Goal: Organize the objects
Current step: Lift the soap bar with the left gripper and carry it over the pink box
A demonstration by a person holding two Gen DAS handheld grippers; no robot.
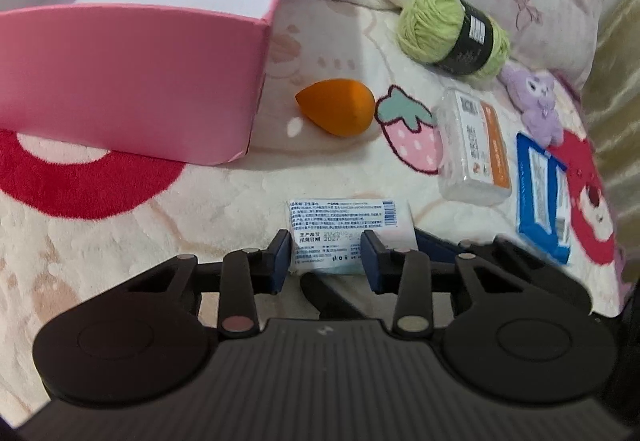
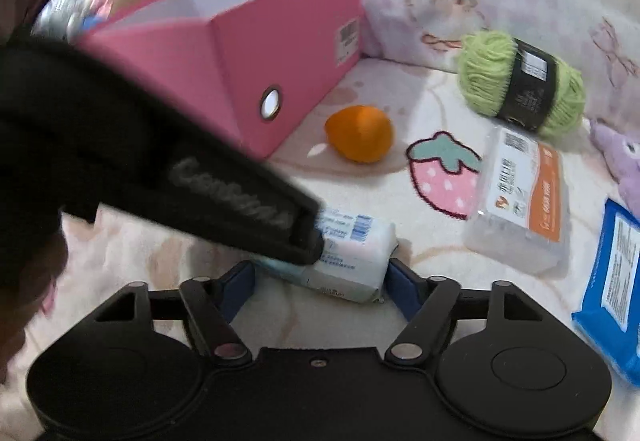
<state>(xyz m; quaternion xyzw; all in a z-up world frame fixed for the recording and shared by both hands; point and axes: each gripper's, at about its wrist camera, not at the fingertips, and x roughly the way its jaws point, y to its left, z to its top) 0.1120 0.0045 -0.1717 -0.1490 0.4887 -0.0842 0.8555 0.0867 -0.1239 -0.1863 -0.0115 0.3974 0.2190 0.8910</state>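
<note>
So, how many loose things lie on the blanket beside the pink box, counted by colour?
Orange: 1, sponge
Green: 1, yarn ball
Purple: 1, plush toy
Blue: 1, wipes pack
White: 1, tissue pack
Clear: 1, plastic case
Total: 6

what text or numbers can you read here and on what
"2027" in the date lines on the white wipes packet; the rest is too small.
Raised brand lettering on the left gripper: too blurred.
Labels on the green yarn ball, clear plastic box, blue wipes pack and pink box: unreadable.
</note>
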